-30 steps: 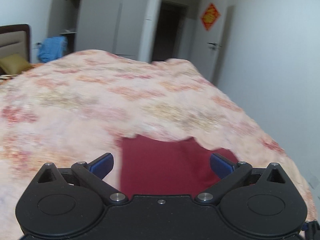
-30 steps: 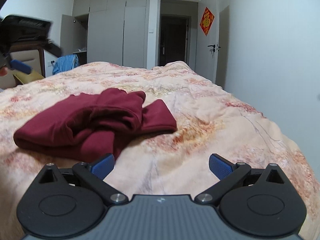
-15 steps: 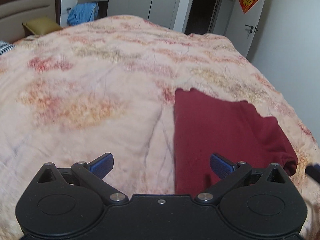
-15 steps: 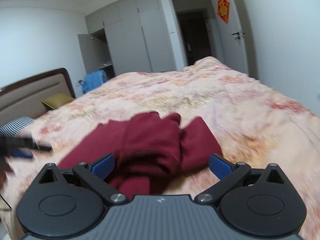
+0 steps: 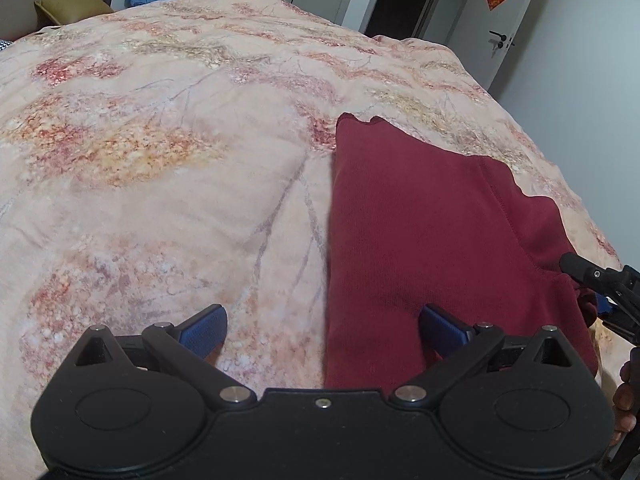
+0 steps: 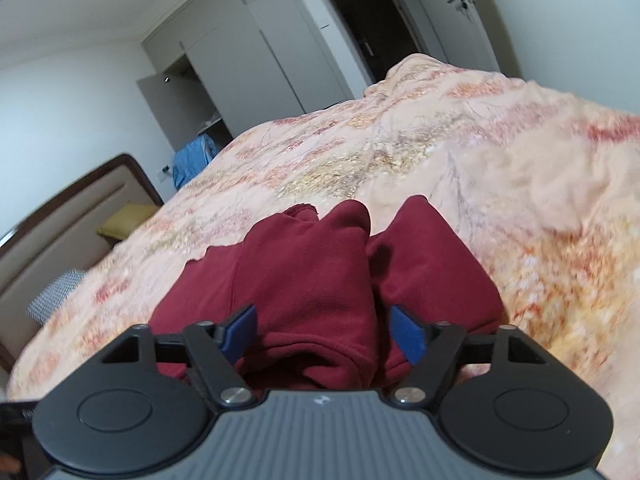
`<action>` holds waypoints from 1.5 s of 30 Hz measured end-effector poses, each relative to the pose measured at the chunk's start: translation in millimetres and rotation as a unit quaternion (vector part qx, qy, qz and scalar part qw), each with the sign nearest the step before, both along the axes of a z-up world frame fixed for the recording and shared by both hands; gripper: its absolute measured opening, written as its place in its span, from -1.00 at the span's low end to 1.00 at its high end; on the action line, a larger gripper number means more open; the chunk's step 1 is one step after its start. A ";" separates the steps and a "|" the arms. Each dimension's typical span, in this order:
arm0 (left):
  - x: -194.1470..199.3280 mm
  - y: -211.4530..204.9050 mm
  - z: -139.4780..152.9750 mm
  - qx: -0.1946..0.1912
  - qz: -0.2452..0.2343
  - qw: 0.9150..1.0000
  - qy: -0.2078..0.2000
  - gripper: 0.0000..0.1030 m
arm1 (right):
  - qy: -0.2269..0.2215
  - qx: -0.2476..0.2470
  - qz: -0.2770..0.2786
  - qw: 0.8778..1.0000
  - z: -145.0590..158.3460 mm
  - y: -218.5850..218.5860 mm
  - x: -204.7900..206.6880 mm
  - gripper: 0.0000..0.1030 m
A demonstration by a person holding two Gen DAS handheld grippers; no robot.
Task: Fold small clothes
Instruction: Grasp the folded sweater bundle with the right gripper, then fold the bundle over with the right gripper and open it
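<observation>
- The right tongs (image 6: pixel 322 332) are closing, with a thick fold of the dark red garment (image 6: pixel 320 280) between the blue pads (image 6: pixel 408 334); the pads do not yet press the cloth. The risk is that they bite several layers at once, since two rolled lobes meet right in the gap, and lifting would drag the whole bundle instead of one edge.
- The left tongs (image 5: pixel 322 330) stand released, straddling the garment's (image 5: pixel 420 232) straight left edge: one pad is over the bedspread (image 5: pixel 160 160) at 9 o'clock, the other over red cloth at 3 o'clock. If they clench here they may pinch the bedspread along with the garment, and the cover would rise with the fold.
- In the left view the right tongs appear at 4 o'clock, at the garment's bunched corner, so both tools work the same near end. Pulling in different directions could stretch or twist the cloth rather than flatten it.
- The garment lies on the bed near its lower right part, flat on the left, crumpled on the right. The soft, wrinkled bedspread gives little backing, so a crease pressed there is likely to come out crooked.
- A hand (image 5: pixel 624 400) at 4 o'clock sits close to the left tongs; a bump could jolt the grip.
</observation>
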State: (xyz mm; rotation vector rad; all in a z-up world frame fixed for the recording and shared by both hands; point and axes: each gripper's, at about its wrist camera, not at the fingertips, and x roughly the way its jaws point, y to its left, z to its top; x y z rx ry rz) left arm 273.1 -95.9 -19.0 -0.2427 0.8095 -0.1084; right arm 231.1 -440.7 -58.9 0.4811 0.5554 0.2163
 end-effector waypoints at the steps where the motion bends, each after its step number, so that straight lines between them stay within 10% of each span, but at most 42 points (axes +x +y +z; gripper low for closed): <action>1: 0.2 -1.3 -0.5 0.003 -0.001 1.000 -0.001 0.99 | 0.003 0.004 -0.004 1.000 -1.5 -0.7 0.8 0.25; 8: 5.8 -14.0 1.1 0.005 -0.020 1.000 0.003 0.99 | -0.015 -0.024 -0.028 0.999 3.1 5.2 -2.5 -0.70; 16: 3.6 -40.1 22.9 0.001 -0.065 0.998 -0.025 0.99 | -0.085 -0.077 -0.053 0.992 51.5 -13.6 -5.5 -0.73; 21: 5.5 -45.5 5.7 0.004 -0.060 0.998 0.002 0.99 | -0.035 -0.073 -0.066 0.995 31.4 -38.6 13.3 -0.72; 27: 3.8 -37.1 -0.2 -0.010 -0.049 0.999 0.013 0.99 | -0.023 -0.077 -0.070 0.994 12.7 -35.4 -4.3 -0.16; 29: 3.0 -35.2 2.6 -0.012 -0.047 0.999 0.013 0.99 | -0.036 -0.077 -0.079 0.993 14.7 -36.9 -19.1 0.47; 35: -2.2 -30.8 8.8 -0.019 -0.034 0.999 0.013 0.99 | -0.060 -0.107 -0.036 0.992 15.8 -24.3 -70.3 0.95; 45: -9.3 -29.4 12.6 -0.022 -0.022 0.999 0.013 0.99 | -0.074 -0.183 0.092 0.976 8.7 39.5 -104.9 0.75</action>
